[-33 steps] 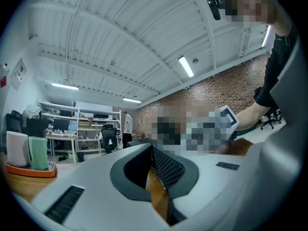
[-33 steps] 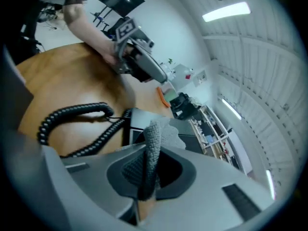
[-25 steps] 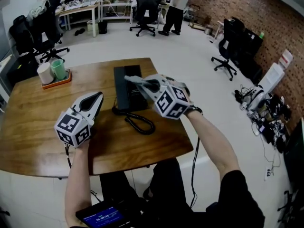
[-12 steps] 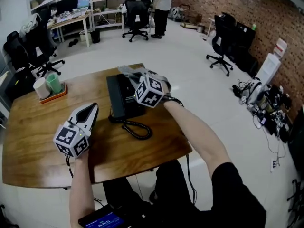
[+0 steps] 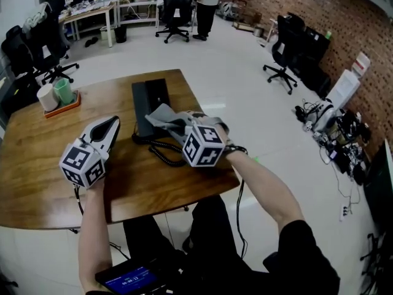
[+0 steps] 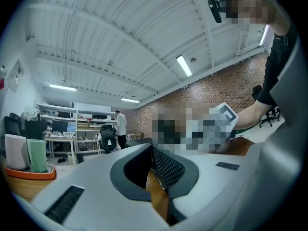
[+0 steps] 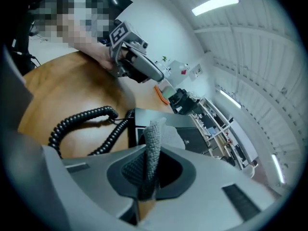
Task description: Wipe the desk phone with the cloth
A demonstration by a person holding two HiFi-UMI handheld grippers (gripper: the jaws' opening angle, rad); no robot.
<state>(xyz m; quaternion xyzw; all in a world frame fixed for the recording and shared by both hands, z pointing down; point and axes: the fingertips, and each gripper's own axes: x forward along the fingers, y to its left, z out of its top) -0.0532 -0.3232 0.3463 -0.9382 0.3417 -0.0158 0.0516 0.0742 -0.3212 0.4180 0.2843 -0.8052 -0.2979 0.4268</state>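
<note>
The black desk phone [image 5: 150, 98] lies on the wooden table [image 5: 37, 165], its coiled cord [image 5: 161, 153] looping off the near end. My right gripper [image 5: 179, 128] is shut on a grey cloth [image 5: 161, 117], which hangs over the phone's near end. From the right gripper view, the cloth [image 7: 155, 141] stands pinched between the jaws of the right gripper [image 7: 150, 170], above the phone [image 7: 192, 129] and the cord [image 7: 82, 121]. My left gripper [image 5: 112, 126] hovers left of the phone, shut and holding nothing; only a thin slit shows at the left gripper [image 6: 156, 177].
An orange tray with a white and a green cup [image 5: 58, 96] stands at the table's far left. Office chairs [image 5: 279, 60], desks and a standing person [image 5: 206, 5] are beyond the table. Cables lie on the floor at the right [image 5: 334, 146].
My right gripper has pulled the cloth back along the phone from its far part to its near end. The left gripper has stayed about where it was.
</note>
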